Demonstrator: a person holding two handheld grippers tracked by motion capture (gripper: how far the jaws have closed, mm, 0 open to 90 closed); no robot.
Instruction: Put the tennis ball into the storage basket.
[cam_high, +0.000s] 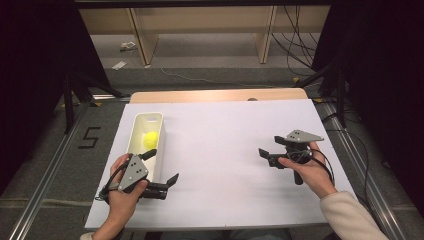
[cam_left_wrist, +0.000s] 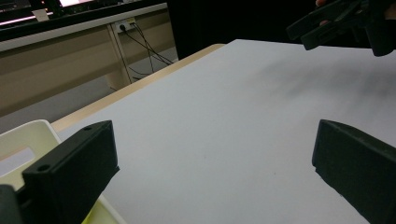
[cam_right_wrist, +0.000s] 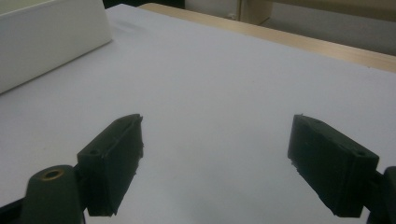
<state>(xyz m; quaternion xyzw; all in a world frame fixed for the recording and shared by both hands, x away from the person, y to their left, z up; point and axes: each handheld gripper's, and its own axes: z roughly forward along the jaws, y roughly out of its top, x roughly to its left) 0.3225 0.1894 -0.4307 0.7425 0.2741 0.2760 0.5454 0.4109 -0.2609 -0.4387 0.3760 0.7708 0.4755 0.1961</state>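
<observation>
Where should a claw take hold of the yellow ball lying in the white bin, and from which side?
Probably from straight above. The yellow ball lies low inside the narrow white bin, whose tall walls block any side approach. Being round, it offers no edge, so close across its widest middle. The open left claw, beside the bin, is nearest.

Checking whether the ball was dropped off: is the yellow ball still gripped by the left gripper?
No, the yellow ball lies inside the white bin, and the left gripper is open and empty.
</observation>
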